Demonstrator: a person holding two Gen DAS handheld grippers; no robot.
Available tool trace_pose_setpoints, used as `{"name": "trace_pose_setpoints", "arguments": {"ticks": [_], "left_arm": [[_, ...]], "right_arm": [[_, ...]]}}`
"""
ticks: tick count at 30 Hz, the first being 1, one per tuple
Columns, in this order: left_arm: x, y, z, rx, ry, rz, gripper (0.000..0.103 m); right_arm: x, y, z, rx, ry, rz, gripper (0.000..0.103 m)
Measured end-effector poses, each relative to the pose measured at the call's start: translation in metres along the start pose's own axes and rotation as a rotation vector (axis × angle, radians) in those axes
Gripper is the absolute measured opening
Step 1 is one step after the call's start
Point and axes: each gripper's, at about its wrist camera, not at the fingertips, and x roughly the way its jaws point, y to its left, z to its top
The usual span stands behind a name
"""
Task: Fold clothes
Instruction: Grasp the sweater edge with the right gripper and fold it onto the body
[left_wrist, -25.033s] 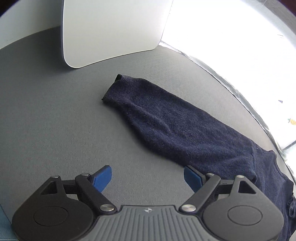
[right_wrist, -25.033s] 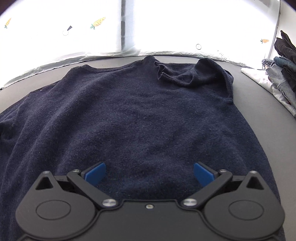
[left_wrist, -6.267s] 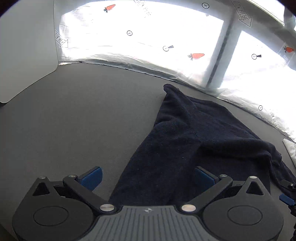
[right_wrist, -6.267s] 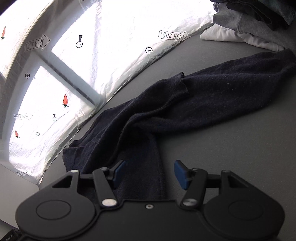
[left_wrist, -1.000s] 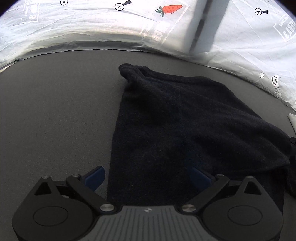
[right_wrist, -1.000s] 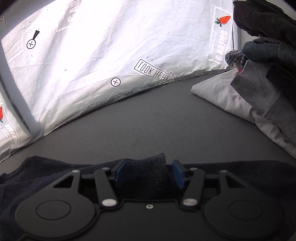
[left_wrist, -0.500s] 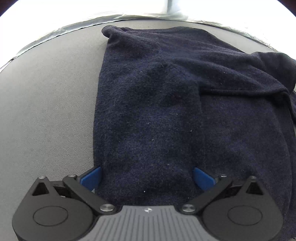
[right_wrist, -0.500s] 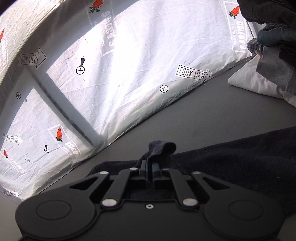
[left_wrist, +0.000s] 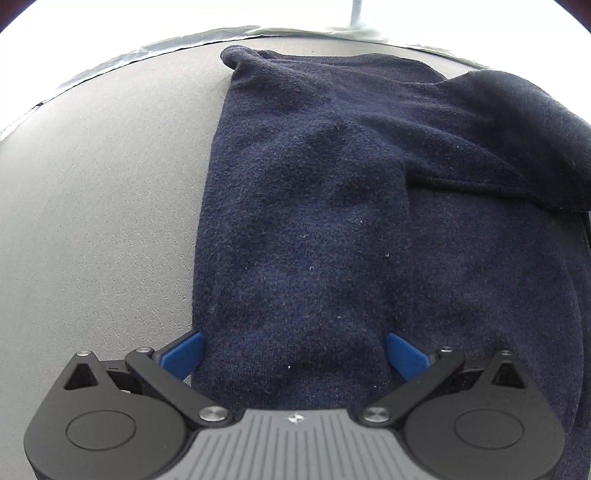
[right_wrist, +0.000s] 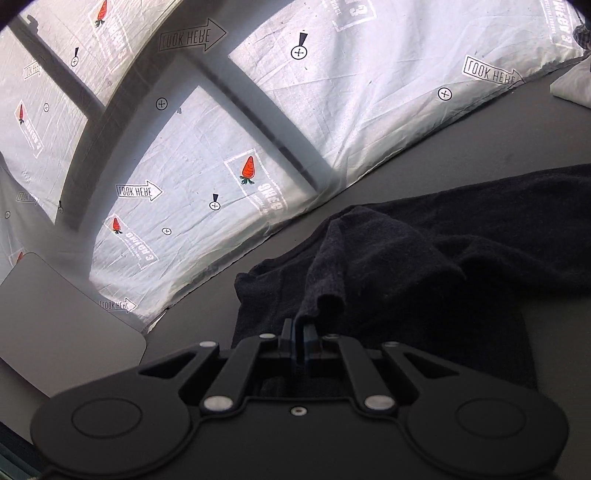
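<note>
Right tongs clenched on one navy sweater (cuff lifted); left tongs spread, straddling it.

Left of the left gripper the grey bench lies bare and open. Ahead and to its right the dark sweater covers the surface. Left of the right gripper stands a grey panel; a printed sheet walls off the far side.

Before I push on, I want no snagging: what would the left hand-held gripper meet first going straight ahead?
The navy sweater: it already lies between the open left hand-held gripper fingers. Depth is unclear.
</note>
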Motion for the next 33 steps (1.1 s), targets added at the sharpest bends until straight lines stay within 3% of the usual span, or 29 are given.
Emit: {"name": "trace_pose_setpoints", "arguments": {"ticks": [7,33], "left_arm": [[-0.010,0.021,-0.027,-0.085,0.039,-0.065,0.103],[-0.045,0.054,-0.092,-0.028,0.056,-0.117,0.103]], "right_arm": [[-0.001,0.027,-0.025,-0.063,0.069,0.036,0.004],[-0.012,0.076,-0.104,-0.100,0.221,0.111,0.004]]}}
